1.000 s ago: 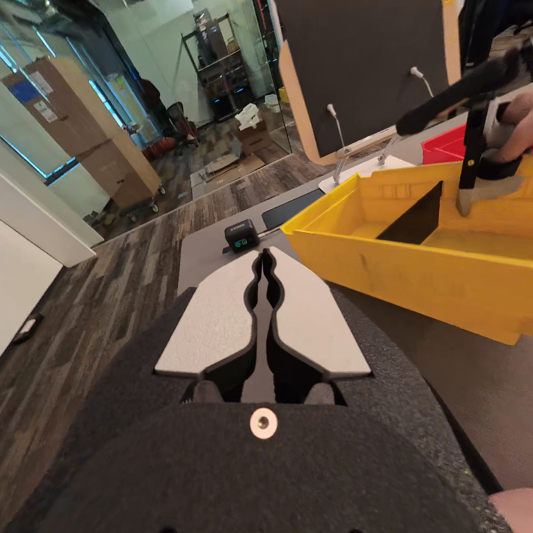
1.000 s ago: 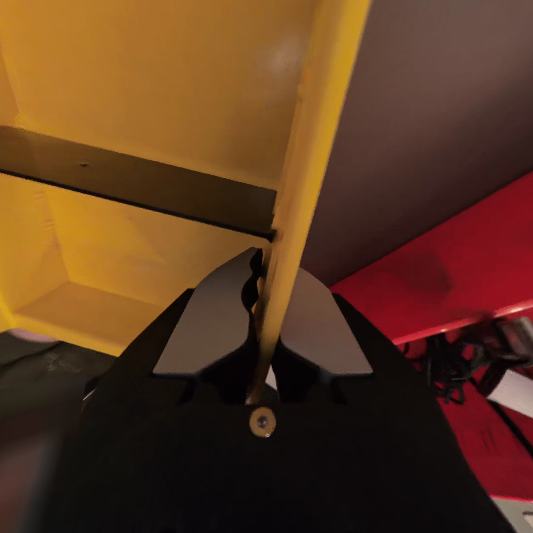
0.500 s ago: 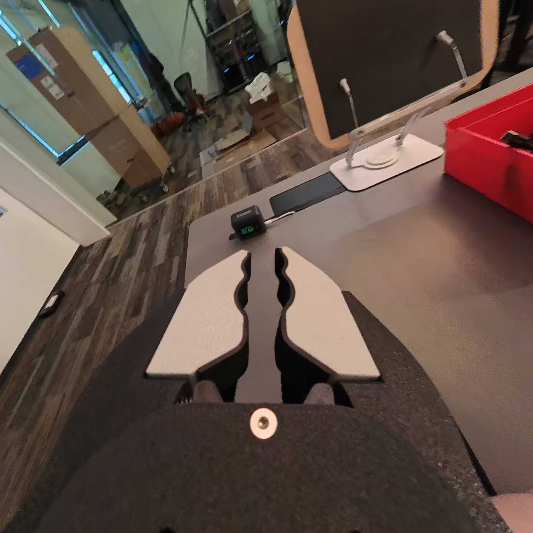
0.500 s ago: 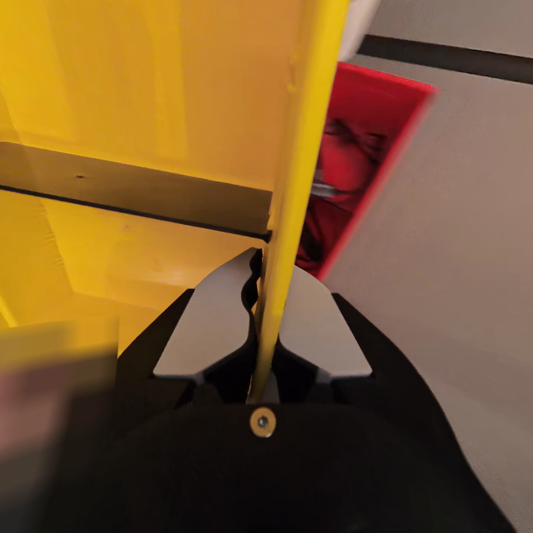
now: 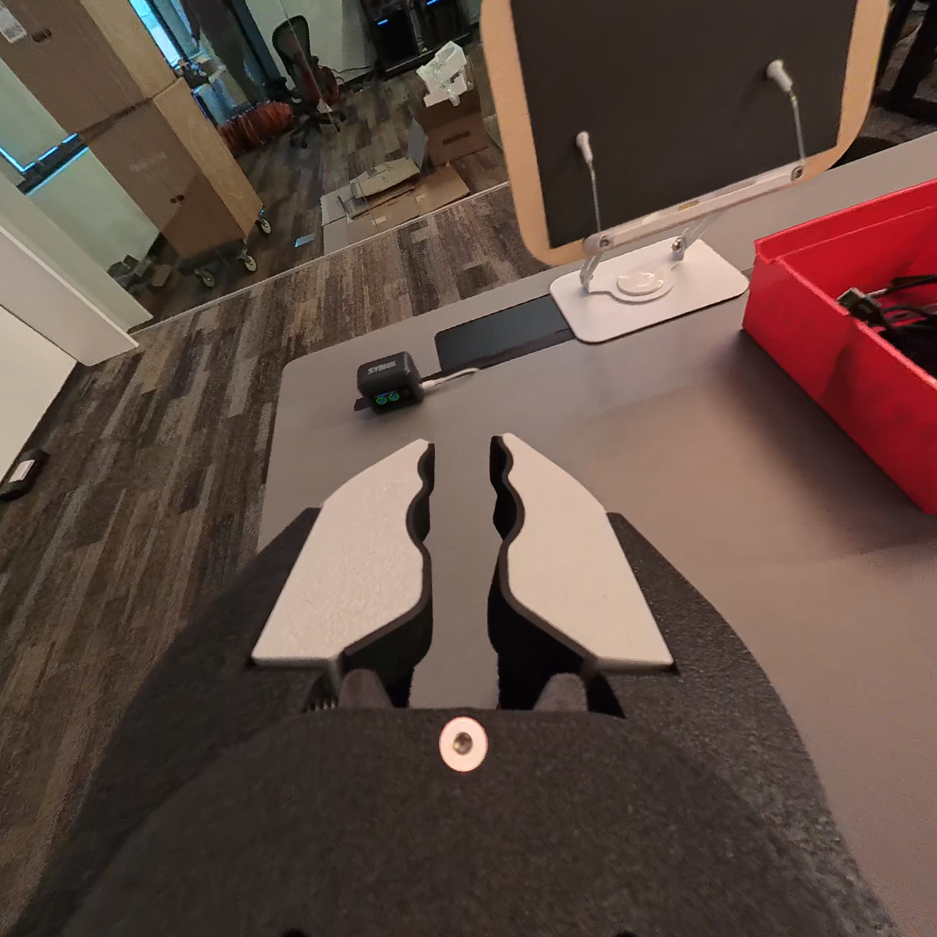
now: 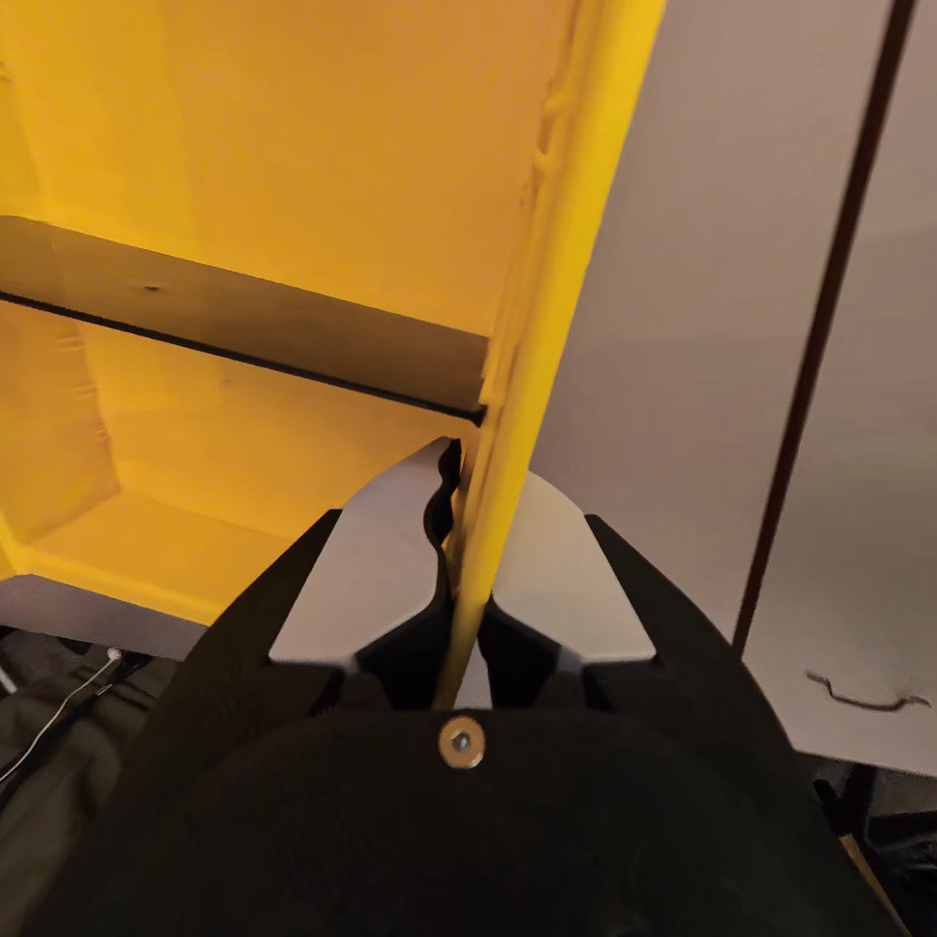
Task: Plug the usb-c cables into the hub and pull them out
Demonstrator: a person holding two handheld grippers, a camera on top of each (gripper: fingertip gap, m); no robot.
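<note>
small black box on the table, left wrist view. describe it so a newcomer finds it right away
On the grey table, look near its far left corner, left of the white stand base. The small black box sits there beyond the open left tongs. It alone shows two green lights and a white cable.

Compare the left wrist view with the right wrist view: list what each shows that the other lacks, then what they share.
Left wrist view only: the left gripper open with nothing between its fingers, a red bin holding dark cables, a small black device with green lights, and a dark panel on a white stand.

Right wrist view only: the right gripper shut on the side wall of a yellow bin, which has a dark divider.

Both: grey tabletop.
</note>
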